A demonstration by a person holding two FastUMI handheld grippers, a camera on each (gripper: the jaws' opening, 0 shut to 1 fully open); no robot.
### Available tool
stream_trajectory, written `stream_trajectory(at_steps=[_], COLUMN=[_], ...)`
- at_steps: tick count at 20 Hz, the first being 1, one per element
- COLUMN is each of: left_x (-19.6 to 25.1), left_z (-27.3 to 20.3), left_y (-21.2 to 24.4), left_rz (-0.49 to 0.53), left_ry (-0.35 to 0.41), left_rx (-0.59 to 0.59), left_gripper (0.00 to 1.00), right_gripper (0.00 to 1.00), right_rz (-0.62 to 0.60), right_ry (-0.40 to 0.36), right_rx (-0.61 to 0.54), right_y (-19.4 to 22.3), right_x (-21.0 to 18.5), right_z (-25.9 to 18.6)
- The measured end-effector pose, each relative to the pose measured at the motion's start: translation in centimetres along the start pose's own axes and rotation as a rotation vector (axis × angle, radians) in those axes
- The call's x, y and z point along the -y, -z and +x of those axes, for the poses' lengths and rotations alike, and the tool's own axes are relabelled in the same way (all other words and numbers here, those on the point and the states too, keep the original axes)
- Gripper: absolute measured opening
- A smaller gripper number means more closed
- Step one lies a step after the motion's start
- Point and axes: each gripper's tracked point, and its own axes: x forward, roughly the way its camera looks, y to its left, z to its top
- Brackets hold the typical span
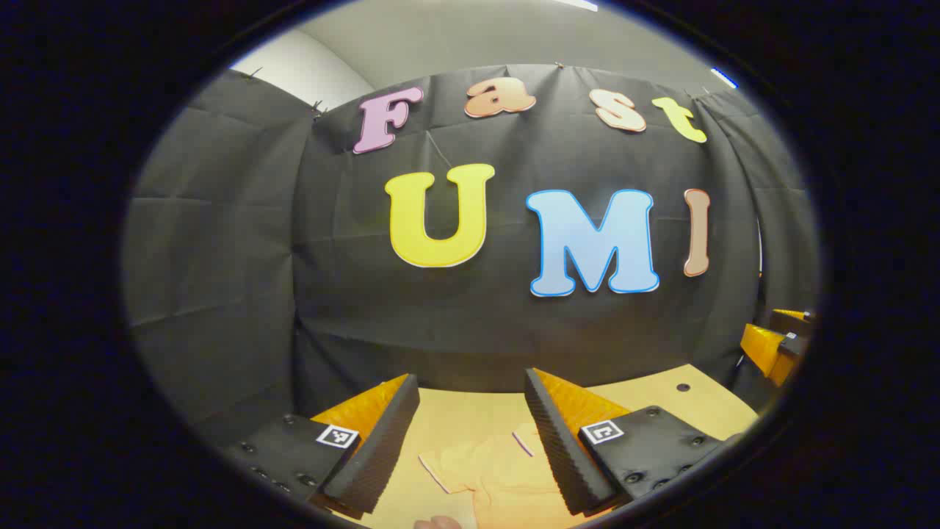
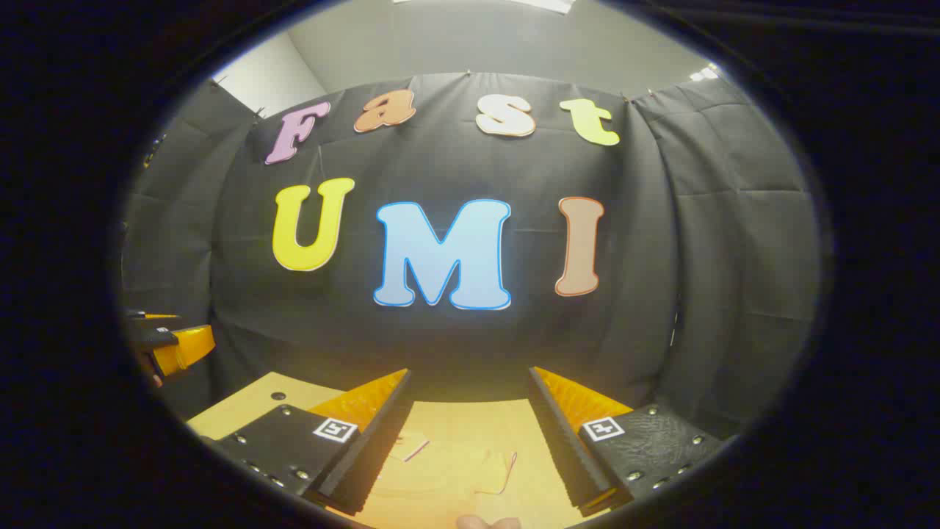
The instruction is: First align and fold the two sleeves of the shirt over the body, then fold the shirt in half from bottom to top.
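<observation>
At the bottom of both frames: shirt (image 1: 488, 470) flat on bench (image 1: 683, 400) | my left tongs (image 1: 470, 441) and right tongs (image 2: 470, 441) spread, empty, above it | risk: grabbing a sleeve off-centre skews the fold.

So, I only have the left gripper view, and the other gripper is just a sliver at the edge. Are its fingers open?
Observer: Yes. In the right gripper view the right gripper stands wide open, with nothing between its fingers.
Operator: Is it touching the shirt?
Observer: No. The pale yellow cloth shirt with pink-trimmed edges lies on the light wooden table beneath those open fingers, untouched.
</observation>
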Motion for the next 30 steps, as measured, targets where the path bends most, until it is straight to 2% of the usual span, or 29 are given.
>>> stream_trajectory(at_steps=[12,15,20,25,30], left_x=[0.5,0.5,0.4,-0.1,-1.4], left_z=[-0.4,-0.7,-1.3,-1.3,-0.5], left_y=[-1.0,-1.0,-1.5,-1.5,-1.0], left_rz=[-0.014,-0.012,-0.01,-0.011,0.002], left_ry=[0.008,0.008,0.007,-0.006,-0.041], left_rx=[0.012,0.009,0.011,0.0,-0.02], left_gripper=[0.94,0.94,0.94,0.94,0.94], right_gripper=[0.96,0.95,0.96,0.96,0.96], right_rz=[0.02,0.024,0.039,0.062,0.051], right_ry=[-0.006,-0.005,0.001,0.026,0.063], right_rx=[-0.057,-0.097,-0.223,-0.394,-0.507], right_y=[0.5,1.6,6.9,14.4,21.1], right_x=[0.0,-0.1,1.2,3.2,5.0], right_z=[0.1,0.5,5.3,9.6,13.2])
